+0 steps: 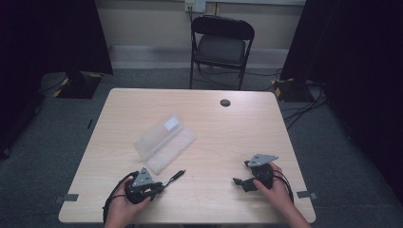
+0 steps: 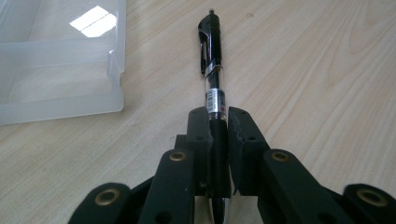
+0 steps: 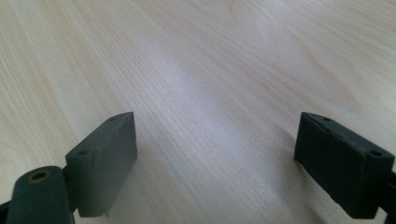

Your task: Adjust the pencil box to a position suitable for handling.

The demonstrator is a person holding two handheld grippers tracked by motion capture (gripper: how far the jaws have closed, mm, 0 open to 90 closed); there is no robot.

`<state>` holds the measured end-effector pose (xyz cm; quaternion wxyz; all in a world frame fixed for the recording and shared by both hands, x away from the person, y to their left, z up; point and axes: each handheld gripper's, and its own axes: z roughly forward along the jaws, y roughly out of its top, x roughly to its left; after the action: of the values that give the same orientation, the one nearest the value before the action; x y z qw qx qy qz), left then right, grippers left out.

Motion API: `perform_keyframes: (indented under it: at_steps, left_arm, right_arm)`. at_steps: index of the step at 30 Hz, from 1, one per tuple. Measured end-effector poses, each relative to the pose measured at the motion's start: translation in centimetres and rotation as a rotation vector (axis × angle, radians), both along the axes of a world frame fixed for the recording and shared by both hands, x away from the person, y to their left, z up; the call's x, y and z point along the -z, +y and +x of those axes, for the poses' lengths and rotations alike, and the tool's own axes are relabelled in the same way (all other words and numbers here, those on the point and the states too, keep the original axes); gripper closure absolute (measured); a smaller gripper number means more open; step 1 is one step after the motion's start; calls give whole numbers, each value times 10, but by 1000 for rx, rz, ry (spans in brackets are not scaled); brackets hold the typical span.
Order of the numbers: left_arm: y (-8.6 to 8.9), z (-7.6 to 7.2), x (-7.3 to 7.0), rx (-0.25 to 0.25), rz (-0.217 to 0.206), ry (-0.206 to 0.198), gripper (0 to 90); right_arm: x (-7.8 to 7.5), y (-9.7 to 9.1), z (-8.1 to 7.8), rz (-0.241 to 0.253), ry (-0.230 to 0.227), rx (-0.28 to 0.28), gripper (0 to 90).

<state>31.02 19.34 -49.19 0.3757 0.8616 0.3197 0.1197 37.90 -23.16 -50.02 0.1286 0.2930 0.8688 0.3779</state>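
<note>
A black click pen (image 2: 212, 60) lies along the wooden table (image 1: 223, 137), and my left gripper (image 2: 218, 126) is shut on its lower barrel. The pen's clip end points away from the jaws. From above, the left gripper (image 1: 159, 186) sits near the table's front left, with the pen (image 1: 174, 177) sticking out to the right and away. An open clear plastic case (image 1: 164, 142) lies just beyond it, and its corner (image 2: 60, 60) shows at the left of the pen. My right gripper (image 1: 241, 172) rests at the front right. In its own view the right gripper (image 3: 215, 154) stands open over bare wood.
A round cable hole (image 1: 225, 102) sits near the table's far edge. A black folding chair (image 1: 222, 45) stands behind the table. Grey tape marks (image 1: 70, 197) lie at the front corners. Dark curtains flank both sides.
</note>
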Motion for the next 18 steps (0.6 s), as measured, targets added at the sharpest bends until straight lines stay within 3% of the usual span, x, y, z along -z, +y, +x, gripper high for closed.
perform_keyframes:
  at_steps: [8, 11, 18]
  left_arm:
    - [-3, 1, -1, -12, -21, 44, 800]
    - [-5, 3, -4, 0, -7, 35, 800]
    - [-5, 5, -11, -30, -53, 42, 800]
  right_arm:
    - [0, 0, 0, 0, 0, 0, 123]
    - [0, 0, 0, 0, 0, 0, 123]
    - [0, 0, 0, 0, 0, 0, 124]
